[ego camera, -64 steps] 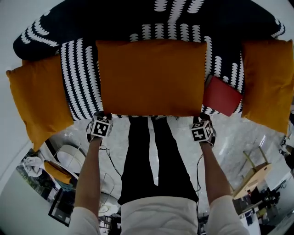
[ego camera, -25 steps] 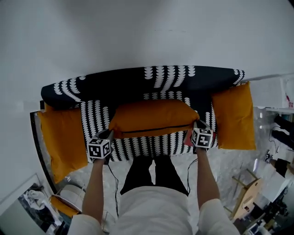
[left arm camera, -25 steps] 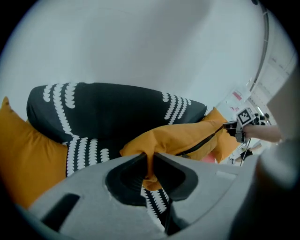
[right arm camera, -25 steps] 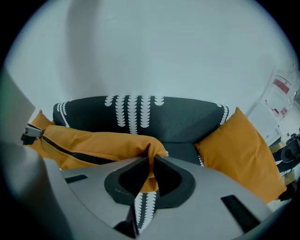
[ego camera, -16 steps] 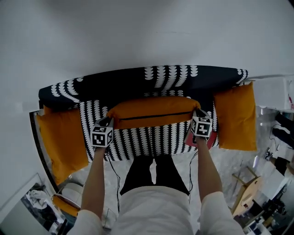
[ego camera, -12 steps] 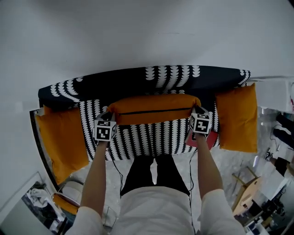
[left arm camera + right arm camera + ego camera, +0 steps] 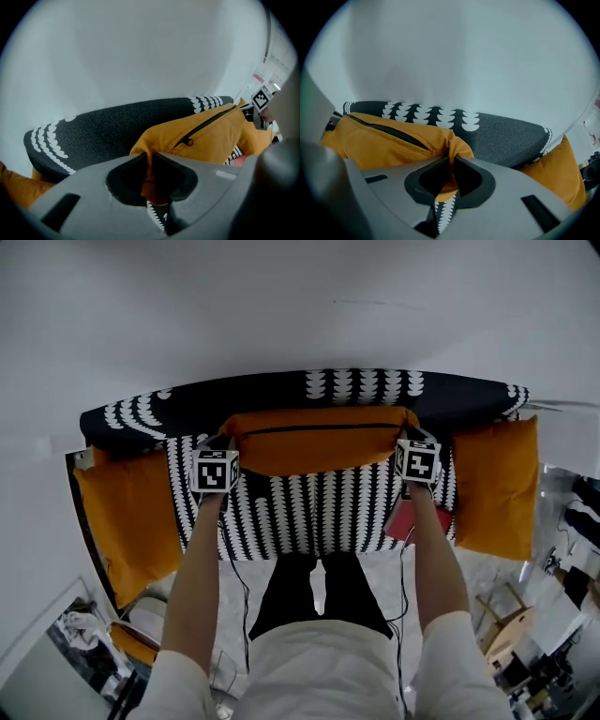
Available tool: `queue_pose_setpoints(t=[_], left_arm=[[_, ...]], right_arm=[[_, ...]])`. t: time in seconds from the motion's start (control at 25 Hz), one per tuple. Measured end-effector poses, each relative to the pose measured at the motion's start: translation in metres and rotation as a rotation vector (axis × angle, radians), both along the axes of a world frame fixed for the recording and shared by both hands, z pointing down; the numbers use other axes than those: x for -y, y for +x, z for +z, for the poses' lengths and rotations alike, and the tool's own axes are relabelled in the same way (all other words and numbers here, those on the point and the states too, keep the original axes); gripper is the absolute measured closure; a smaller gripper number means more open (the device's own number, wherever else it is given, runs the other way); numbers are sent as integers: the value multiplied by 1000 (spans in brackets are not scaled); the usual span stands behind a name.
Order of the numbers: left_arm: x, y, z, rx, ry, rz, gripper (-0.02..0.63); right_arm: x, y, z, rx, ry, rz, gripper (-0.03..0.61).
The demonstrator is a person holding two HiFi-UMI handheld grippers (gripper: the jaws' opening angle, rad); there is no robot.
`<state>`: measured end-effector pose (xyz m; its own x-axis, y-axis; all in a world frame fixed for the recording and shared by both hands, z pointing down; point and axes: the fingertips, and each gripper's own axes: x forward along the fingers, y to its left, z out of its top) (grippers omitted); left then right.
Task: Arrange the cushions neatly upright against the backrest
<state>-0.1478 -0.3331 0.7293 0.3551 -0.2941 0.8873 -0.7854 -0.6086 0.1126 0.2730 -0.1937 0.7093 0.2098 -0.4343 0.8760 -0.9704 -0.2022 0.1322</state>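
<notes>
Middle orange cushion (image 7: 319, 439) was pinched at both ends, the left gripper (image 7: 150, 161) clenched on its left corner fabric and the right gripper (image 7: 451, 164) clenched on its right corner, zipper edge up. Over the last second both grippers had carried it from above the seat front back to the backrest (image 7: 281, 395), where it stood on edge against it, so placing looked nearly done with only the release left. Count: three orange cushions, counting the left end cushion (image 7: 127, 521) and right end cushion (image 7: 497, 484), one red flat item (image 7: 405, 518) on the seat, two grippers.
</notes>
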Motion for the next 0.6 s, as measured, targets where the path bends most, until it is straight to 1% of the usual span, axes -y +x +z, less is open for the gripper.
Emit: queue_pose_setpoints(t=[0.12,0.2,0.28,0.36,0.44,0.52,0.6], left_arm=[[9,3,1,34,25,-27,563],[14,4,1,64,32,-18,563],[19,5,1,82,33,-10,563],[25,4,-3,89,52,-21,561],[32,2,-10,93,89,-44,544],[34,-2,-18,93,115,-69,532],[36,-8,-29,92,148,-90,514]], right_arm=[[9,2,3,-35,-8,-10,546],[15,3,5,-32,-6,-8,548],[20,5,6,-45,0,-32,549],[25,7,2,-88,7,-70,548],[29,9,-5,-134,17,-89,548],[30,12,-10,-161,27,-76,548],[30,16,-17,-159,45,-47,548]])
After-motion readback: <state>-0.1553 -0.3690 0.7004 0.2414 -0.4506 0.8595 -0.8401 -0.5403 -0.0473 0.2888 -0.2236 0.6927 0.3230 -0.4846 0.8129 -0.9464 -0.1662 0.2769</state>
